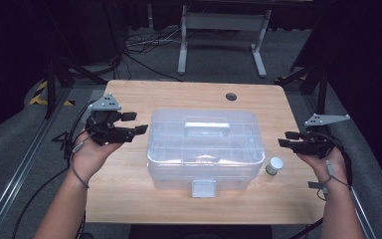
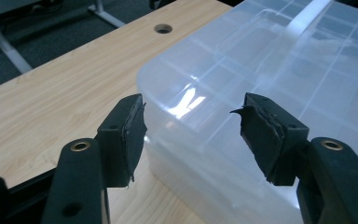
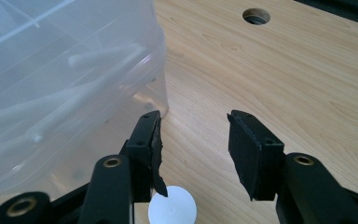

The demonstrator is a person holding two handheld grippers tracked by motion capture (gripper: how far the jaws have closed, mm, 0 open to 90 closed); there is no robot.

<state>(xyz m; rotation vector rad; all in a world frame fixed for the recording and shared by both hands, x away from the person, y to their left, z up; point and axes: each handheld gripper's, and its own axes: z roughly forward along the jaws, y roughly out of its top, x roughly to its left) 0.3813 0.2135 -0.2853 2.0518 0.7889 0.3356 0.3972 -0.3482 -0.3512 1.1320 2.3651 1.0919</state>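
- Nearest in the high view: two bare forearms entering from the bottom edge, each hand holding a black two-jaw gripper with trailing cable.
- Left gripper: raised just beside the left end of the box, jaws pointing at it, spread wide, nothing between the pads. In the left gripper view, box corner seen beyond the gap, not touched.
- Right gripper: near the right end of the box, clear of it, jaws parted about halfway, nothing held.
- Small round white-capped bottle: upright on the table just beside the box's front right corner, below the right gripper; white cap visible under the left-hand jaw in the right gripper view.
- Clear plastic storage box with compartment grid, top handle and front latch: mid-table, lid down, between the two grippers.
- Light wooden table: round cable hole near the far edge.
- Beyond: grey floor, cables, white metal frame legs.
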